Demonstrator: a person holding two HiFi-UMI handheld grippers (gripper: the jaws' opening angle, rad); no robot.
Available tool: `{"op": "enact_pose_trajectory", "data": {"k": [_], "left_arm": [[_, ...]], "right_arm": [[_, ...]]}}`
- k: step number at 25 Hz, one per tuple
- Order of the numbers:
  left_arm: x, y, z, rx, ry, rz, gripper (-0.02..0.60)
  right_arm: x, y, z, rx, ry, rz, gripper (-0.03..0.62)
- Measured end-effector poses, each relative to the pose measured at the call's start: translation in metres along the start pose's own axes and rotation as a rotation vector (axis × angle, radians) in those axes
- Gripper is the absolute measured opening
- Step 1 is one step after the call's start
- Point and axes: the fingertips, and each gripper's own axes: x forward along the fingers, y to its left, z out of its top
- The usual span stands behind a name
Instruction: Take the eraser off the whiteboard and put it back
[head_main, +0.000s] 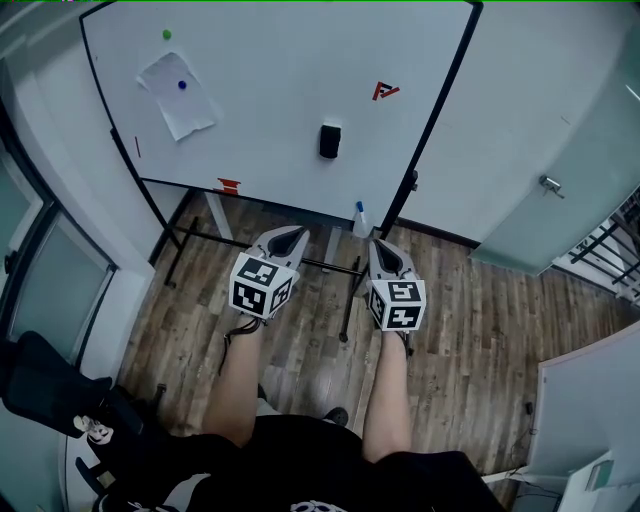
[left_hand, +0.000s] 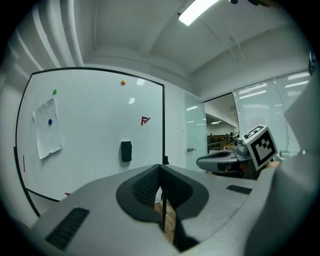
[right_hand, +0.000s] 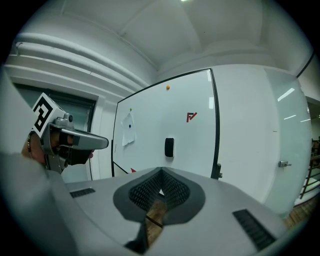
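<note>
A small red sign (head_main: 385, 91) on the whiteboard (head_main: 280, 60) looks like the letter F with a slanted stroke. The left cube (head_main: 261, 285) and the right cube (head_main: 397, 304) show black-and-white square patterns, not words. No other writing can be read.

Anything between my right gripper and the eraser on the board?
No. In the right gripper view only open air separates the right gripper from the eraser, stuck on the whiteboard straight ahead.
</note>
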Motion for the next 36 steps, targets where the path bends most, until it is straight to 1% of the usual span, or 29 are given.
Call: {"op": "enact_pose_trajectory", "data": {"k": [8,18,27,31,36], "left_arm": [[0.005,-0.01,0.008,0.027,0.002,0.004,0.018],[0.001,-0.009,0.013,0.034,0.002,0.021,0.018],[-0.003,-0.002,0.012,0.037,0.002,0.036,0.018],[-0.006,0.002,0.008,0.027,0.004,0.043,0.017],[-0.009,0.009,0.011,0.03,-0.003,0.047,0.017]], "right_arm": [[-0.001,-0.005,0.004,-0.013,-0.011,0.02,0.025],[-0.003,-0.006,0.01,-0.015,-0.022,0.029,0.025],[0.0,-0.002,0.014,-0.036,-0.026,0.027,0.025],[0.001,0.003,0.013,-0.049,-0.021,0.029,0.025],[0.005,0.008,0.02,-0.056,-0.022,0.022,0.025]]}}
